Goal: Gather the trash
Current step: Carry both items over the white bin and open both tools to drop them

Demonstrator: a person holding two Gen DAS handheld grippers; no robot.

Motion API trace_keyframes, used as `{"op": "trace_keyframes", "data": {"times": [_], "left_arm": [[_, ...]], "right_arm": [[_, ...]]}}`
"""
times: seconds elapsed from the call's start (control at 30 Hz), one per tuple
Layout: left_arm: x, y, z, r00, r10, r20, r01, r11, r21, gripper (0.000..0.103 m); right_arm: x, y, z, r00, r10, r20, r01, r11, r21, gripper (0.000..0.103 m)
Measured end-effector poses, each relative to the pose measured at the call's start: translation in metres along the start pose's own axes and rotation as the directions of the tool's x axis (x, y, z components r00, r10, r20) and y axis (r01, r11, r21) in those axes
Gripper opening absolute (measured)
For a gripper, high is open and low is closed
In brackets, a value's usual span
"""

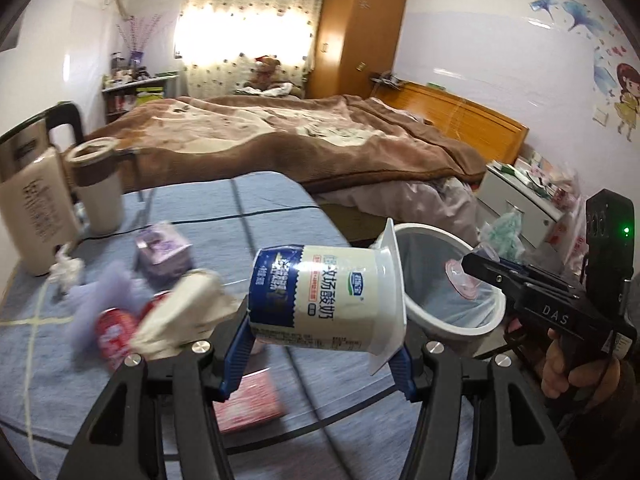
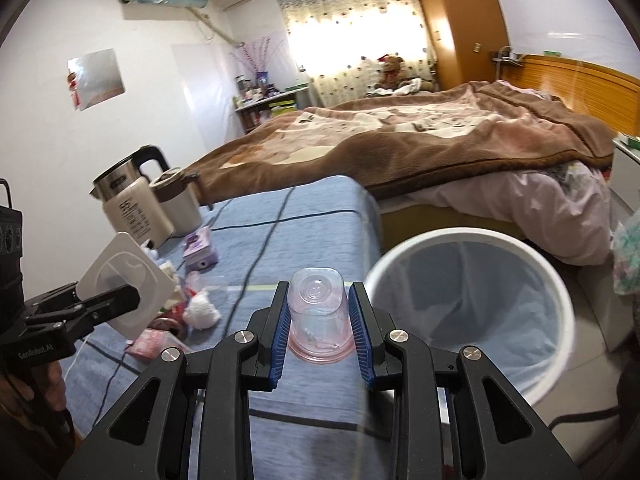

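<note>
Table edge (image 2: 368, 216) beside bin (image 2: 560, 292); each hand-held gripper (image 1: 320, 344) (image 2: 320, 320) pinching a cup.

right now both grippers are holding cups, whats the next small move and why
Probably carry the right gripper rightward over the white bin and release: its clear cup sits beside the rim, not above the opening. The yogurt cup can follow.

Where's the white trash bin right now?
The white round trash bin stands on the floor off the blue table's right edge, beside the bed.
</note>
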State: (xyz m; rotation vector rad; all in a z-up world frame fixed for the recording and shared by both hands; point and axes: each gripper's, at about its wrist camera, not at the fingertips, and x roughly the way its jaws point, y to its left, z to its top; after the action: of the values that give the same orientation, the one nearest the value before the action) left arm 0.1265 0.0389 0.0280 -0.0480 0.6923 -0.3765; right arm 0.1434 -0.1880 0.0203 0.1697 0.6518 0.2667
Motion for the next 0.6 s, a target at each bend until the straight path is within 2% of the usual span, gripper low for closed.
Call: {"op": "trace_keyframes", "data": {"times": [0.2, 0.6], "left_arm": [[0.026, -0.041, 0.008, 0.997, -0.073, -0.027, 0.074, 0.996, 0.041, 0.061], [0.083, -0.097, 0.017, 0.982, -0.148, -0.117, 0.160, 0.982, 0.098, 0.061]], "right_arm": [[-0.012, -0.037, 0.000, 0.998, -0.062, 0.001, 0.062, 0.997, 0.043, 0.030], [-0.005, -0.102, -0.003, 0.984, -0.172, -0.042, 0.175, 0.980, 0.093, 0.030]]}}
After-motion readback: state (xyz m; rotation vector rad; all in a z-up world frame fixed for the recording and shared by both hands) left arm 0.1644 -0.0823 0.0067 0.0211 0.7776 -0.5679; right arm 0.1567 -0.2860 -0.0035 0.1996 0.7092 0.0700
